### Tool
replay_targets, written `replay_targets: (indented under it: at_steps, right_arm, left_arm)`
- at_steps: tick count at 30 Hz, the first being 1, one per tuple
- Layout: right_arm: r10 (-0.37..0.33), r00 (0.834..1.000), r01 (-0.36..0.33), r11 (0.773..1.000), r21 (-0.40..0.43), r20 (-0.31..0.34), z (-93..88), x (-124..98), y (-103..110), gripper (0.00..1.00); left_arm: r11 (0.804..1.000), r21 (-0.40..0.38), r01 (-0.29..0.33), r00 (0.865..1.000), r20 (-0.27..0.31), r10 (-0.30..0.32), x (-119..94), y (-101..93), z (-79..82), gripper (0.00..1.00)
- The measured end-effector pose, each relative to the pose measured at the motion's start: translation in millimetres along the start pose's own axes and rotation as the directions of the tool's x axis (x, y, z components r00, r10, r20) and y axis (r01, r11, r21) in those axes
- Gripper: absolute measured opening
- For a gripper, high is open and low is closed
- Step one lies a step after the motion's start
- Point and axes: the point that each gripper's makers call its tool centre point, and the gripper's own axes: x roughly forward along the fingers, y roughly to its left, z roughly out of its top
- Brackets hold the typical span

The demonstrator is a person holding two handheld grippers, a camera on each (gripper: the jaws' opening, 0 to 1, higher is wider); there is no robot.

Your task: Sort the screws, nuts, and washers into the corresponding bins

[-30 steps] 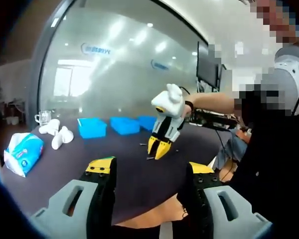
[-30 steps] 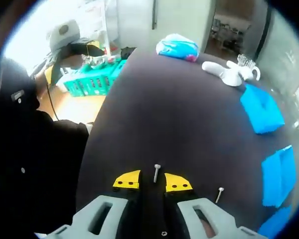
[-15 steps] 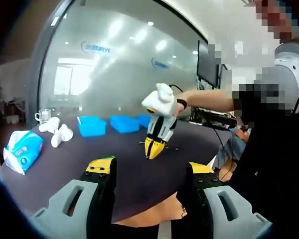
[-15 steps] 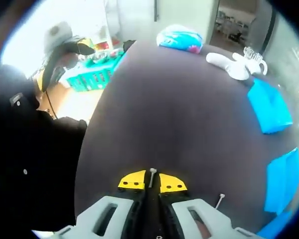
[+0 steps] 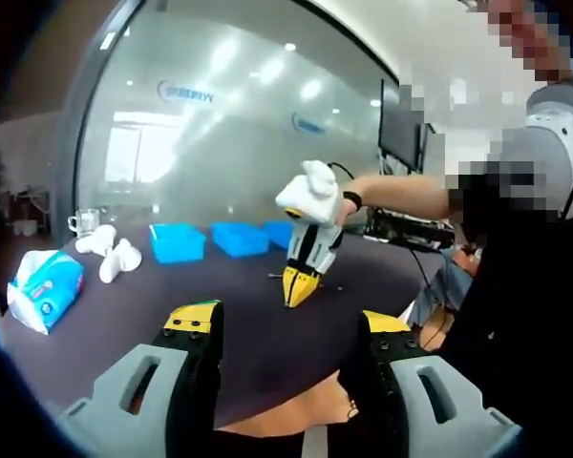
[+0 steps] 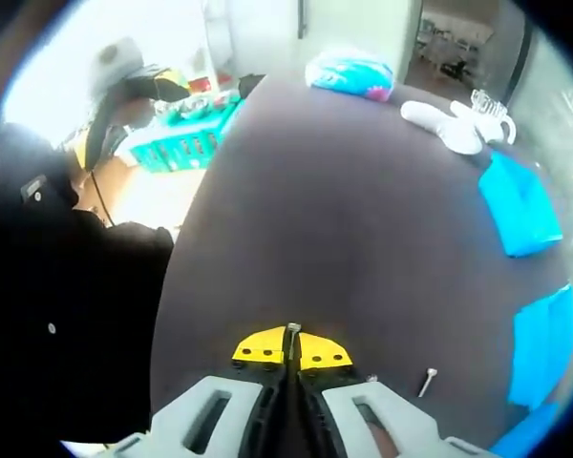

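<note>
The right gripper [image 6: 288, 349] had its yellow-tipped jaws pressed together on a small screw [image 6: 291, 331], whose head stuck out just past the tips, over the near part of the dark desk [image 6: 363, 219]. From the left gripper view the same tool [image 5: 298, 286] pointed down at the desk top, a gloved hand [image 5: 312, 194] gripping its white handle. A second screw [image 6: 427, 381] lay loose on the desk just to the right of the closed jaws. Three blue bins [image 5: 177, 242] stood in a row at the far side of the desk; in the right gripper view they ran along the right edge [image 6: 519, 202]. Near them sat some white objects [image 5: 115, 256], a clear glass cup [image 5: 84, 224] and a blue tissue pack [image 5: 46, 289]. The left gripper [image 5: 287, 326] was held back at the near edge of the desk, its jaws wide apart with nothing between them. A green basket [image 6: 186, 143] stood off the desk to the left.
</note>
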Motion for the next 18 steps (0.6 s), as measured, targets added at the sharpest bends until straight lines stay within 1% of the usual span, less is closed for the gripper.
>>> replay_targets:
  at_steps: [3,6,8,11,13,15,17,18]
  right_arm:
    - [-0.005,1.000,0.005,1.000,0.017,0.030,-1.6,-6,3,0.00]
    - [-0.028,0.996,0.024,0.999,0.046,0.085,-0.6,-16,4,0.00]
    - [-0.057,0.987,0.045,0.996,0.082,0.148,1.6,-28,1,0.00]
    - [-0.104,0.972,0.078,0.989,0.125,0.212,1.7,-44,-3,0.00]
    - [-0.145,0.952,0.103,0.981,0.162,0.268,2.2,-57,-6,0.00]
    - [-0.193,0.922,0.125,0.969,0.213,0.337,4.2,-72,-10,0.00]
    - [-0.245,0.881,0.141,0.952,0.270,0.404,5.8,-87,-14,0.00]
    - [-0.286,0.854,0.165,0.941,0.297,0.434,5.8,-96,-17,0.00]
  left_arm:
    - [1.000,-0.001,-0.003,1.000,0.007,0.003,0,1.0,2.3,0.54]
    - [1.000,-0.003,-0.001,1.000,0.018,0.002,1,1.5,5.6,0.54]
    - [1.000,-0.003,0.000,1.000,0.021,0.000,2,1.7,7.0,0.54]
    - [1.000,0.000,0.005,1.000,0.028,-0.005,4,1.0,9.1,0.54]
    - [1.000,0.001,0.009,1.000,0.030,-0.009,5,0.7,10.3,0.54]
    - [1.000,0.003,0.015,0.999,0.032,-0.015,6,0.0,11.7,0.54]
    - [1.000,0.005,0.017,0.999,0.036,-0.017,7,0.0,13.3,0.54]
    - [1.000,0.005,0.018,0.999,0.037,-0.019,8,0.0,14.0,0.54]
